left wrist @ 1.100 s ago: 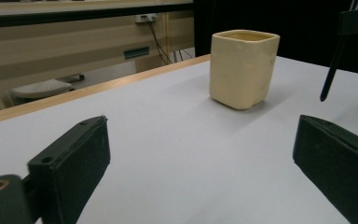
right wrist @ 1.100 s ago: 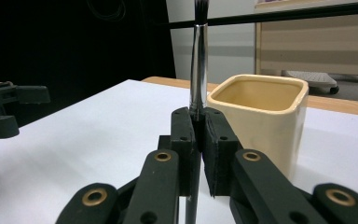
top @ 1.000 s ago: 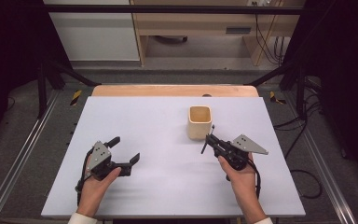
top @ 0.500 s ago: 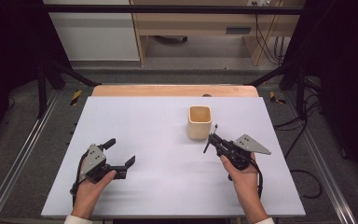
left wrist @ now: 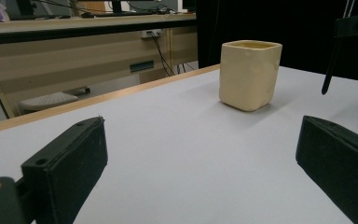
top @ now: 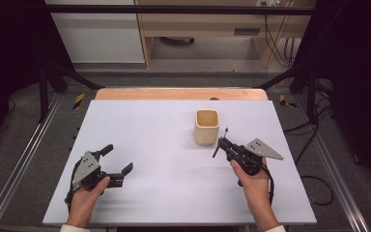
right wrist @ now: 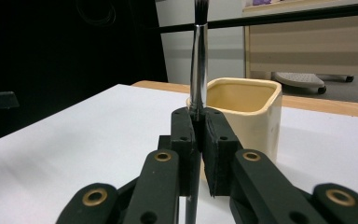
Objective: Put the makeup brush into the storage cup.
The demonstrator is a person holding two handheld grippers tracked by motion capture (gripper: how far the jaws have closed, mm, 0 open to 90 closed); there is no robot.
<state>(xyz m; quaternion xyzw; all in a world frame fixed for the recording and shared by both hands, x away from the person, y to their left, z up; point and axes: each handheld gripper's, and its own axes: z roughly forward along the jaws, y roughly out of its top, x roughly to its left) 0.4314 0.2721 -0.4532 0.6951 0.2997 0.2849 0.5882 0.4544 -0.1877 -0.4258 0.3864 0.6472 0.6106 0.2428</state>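
A cream square cup (top: 206,126) stands upright on the white table (top: 164,130), right of centre. Just right of it and nearer to me, my right gripper (top: 224,145) is shut on a thin dark stick (top: 221,142) with a shiny metal section, which stands up between the jaws. In the right gripper view the stick (right wrist: 198,60) rises from the gripper (right wrist: 198,126) in front of the cup (right wrist: 247,100). My left gripper (top: 117,158) rests low at the near left, open and holding nothing. Its view looks between the gripper (left wrist: 205,172) jaws toward the cup (left wrist: 249,74) and the stick (left wrist: 328,70).
A wooden strip (top: 181,94) runs along the table's far edge. Beyond it are a light wood desk (top: 203,24) and hanging cables (top: 273,38). Metal rails (top: 24,159) and black frame posts flank the table. Open tabletop lies between the two grippers.
My left gripper has drawn back a little toward the near left edge, still open. The right gripper and its stick have barely moved.
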